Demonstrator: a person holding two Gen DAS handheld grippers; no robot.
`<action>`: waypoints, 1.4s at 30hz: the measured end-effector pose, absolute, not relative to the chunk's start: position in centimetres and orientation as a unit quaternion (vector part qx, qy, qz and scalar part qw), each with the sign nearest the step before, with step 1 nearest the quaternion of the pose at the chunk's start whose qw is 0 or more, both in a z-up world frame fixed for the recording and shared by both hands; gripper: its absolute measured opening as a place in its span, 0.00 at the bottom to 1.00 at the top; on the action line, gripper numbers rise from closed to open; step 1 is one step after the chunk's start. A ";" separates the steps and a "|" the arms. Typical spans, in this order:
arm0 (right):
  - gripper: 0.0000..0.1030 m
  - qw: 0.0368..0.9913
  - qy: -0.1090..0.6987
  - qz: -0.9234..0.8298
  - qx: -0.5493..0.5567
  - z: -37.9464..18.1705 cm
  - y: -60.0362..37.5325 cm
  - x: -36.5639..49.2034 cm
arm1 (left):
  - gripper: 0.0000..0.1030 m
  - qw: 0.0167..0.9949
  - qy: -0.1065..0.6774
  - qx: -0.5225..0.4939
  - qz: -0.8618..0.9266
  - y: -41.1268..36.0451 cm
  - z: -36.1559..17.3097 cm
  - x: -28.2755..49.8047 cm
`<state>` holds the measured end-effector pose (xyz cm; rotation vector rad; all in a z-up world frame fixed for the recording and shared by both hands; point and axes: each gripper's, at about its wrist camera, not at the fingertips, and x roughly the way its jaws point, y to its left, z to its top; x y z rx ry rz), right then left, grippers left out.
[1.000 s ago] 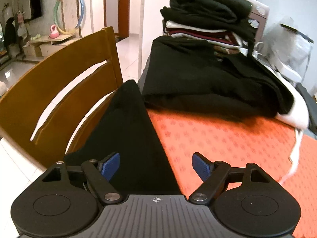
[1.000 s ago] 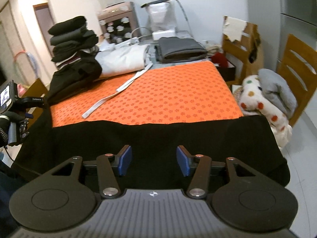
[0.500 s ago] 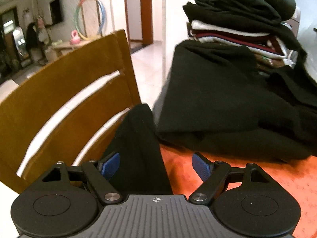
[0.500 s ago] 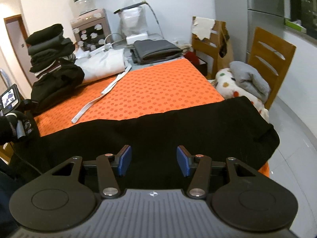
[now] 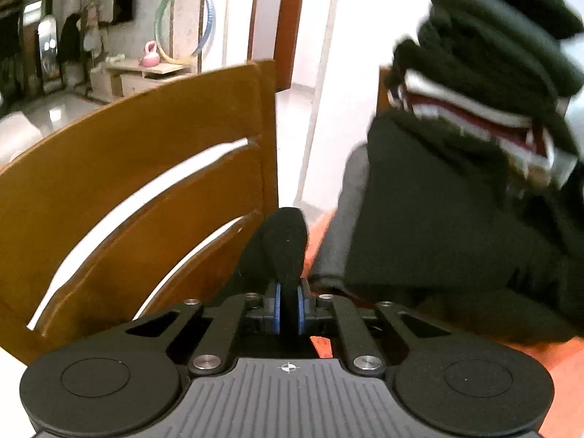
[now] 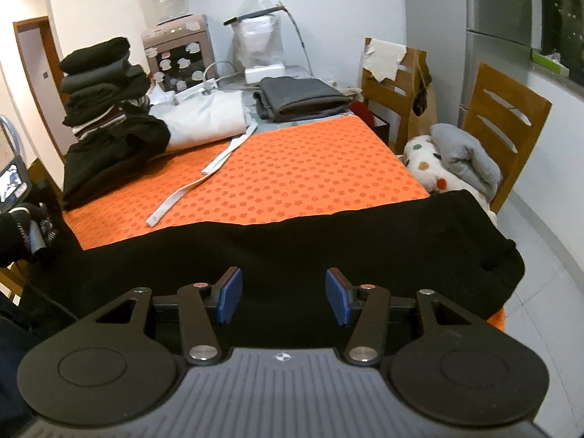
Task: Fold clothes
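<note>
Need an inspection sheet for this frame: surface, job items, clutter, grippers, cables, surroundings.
Surface: orange patterned table cover, middle bare.
Job's things: black garment spread across the near edge, its right end hanging off the corner.
Clutter: stack of folded clothes far left; white fabric with a loose white strap; folded grey cloth.
Grippers: left hand-held gripper closing, pads pinching a fold of the black garment; right hand-held gripper open above it, nothing between the pads.
Cables: white cable at the far end.
Surroundings: wooden chair on the left; water dispenser; chair with bundled blankets on the right.
</note>
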<state>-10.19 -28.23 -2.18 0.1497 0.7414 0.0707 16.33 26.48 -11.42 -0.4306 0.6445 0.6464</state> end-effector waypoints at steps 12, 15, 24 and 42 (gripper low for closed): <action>0.56 0.917 0.371 0.135 0.052 -3.0 -21.7 -6.4 | 0.10 0.913 0.236 -0.229 0.242 30.4 -3.4 3.5; 0.56 0.904 0.378 0.195 0.044 -3.5 -19.2 -5.4 | 0.10 0.920 0.228 -0.213 0.237 31.1 -2.3 0.9; 0.57 0.833 0.419 0.362 -0.003 -6.6 -11.0 -3.6 | 0.10 0.918 0.242 -0.212 0.231 33.2 -1.6 -1.7; 0.08 0.792 0.377 0.457 -0.145 -6.9 -4.6 -7.2 | 0.09 0.907 0.229 -0.249 0.249 35.4 1.0 -10.6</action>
